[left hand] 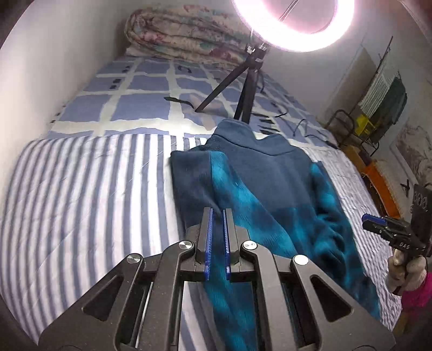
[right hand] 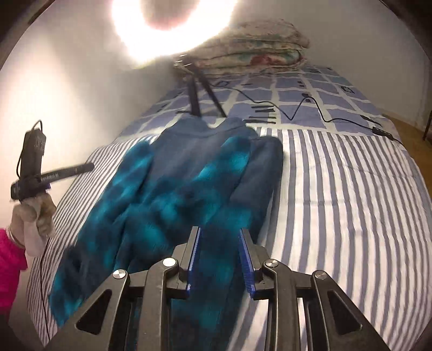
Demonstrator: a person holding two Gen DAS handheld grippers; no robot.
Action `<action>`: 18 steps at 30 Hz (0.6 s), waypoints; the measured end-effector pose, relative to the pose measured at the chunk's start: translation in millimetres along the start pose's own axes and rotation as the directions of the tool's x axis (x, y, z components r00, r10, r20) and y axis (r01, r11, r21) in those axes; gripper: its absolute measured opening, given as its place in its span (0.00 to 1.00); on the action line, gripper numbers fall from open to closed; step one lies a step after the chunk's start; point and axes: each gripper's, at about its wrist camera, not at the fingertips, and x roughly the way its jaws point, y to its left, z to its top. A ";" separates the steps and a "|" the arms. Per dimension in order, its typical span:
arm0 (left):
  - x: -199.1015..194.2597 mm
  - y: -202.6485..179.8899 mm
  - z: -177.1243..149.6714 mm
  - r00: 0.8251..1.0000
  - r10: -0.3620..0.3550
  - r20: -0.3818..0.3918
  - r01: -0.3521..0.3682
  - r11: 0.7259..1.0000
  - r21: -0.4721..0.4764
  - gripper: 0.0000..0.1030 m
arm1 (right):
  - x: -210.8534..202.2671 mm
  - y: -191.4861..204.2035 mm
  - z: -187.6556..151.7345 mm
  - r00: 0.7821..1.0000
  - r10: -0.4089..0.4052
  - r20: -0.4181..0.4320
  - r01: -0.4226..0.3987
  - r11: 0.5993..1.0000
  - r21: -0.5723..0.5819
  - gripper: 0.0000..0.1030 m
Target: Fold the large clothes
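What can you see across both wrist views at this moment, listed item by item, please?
Fleece garment: one, dark blue with teal patches, lying lengthwise on the striped cover.
Striped cover: one, blue and white, near end of the bed.
Checked sheet: one, blue squares on white, far end of the bed.
Folded quilt: one, floral cream, at the head of the bed.
Ring light: one, glowing white, on a black tripod behind the garment's collar.
Cable: one, black, trailing over the checked sheet.
Left tool: black with blue pads, shut, nothing visibly gripped.
Right tool: same make, jaws apart over the garment's hem.
Gloved hands: two, pale gloves, pink sleeves.
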 end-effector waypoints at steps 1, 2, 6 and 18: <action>12.7 -0.5 4.0 1.000 0.001 -0.011 -0.001 1.000 0.007 0.05 | 5.8 -0.5 4.4 1.000 0.001 0.002 -0.001 1.000 0.007 0.28; 28.1 -1.0 8.7 1.000 0.000 -0.027 0.000 1.000 0.013 0.05 | 17.3 -2.1 12.8 1.000 0.005 0.000 -0.005 1.000 0.015 0.28; 72.4 -6.4 15.6 0.996 -0.012 -0.090 0.015 0.999 0.035 0.05 | 54.8 -1.7 26.9 0.999 0.014 -0.041 -0.013 1.000 0.023 0.29; 50.5 40.6 38.5 0.995 -0.105 0.005 0.105 0.992 -0.073 0.29 | 57.3 -23.7 47.1 0.989 0.139 -0.051 -0.141 0.990 -0.031 0.46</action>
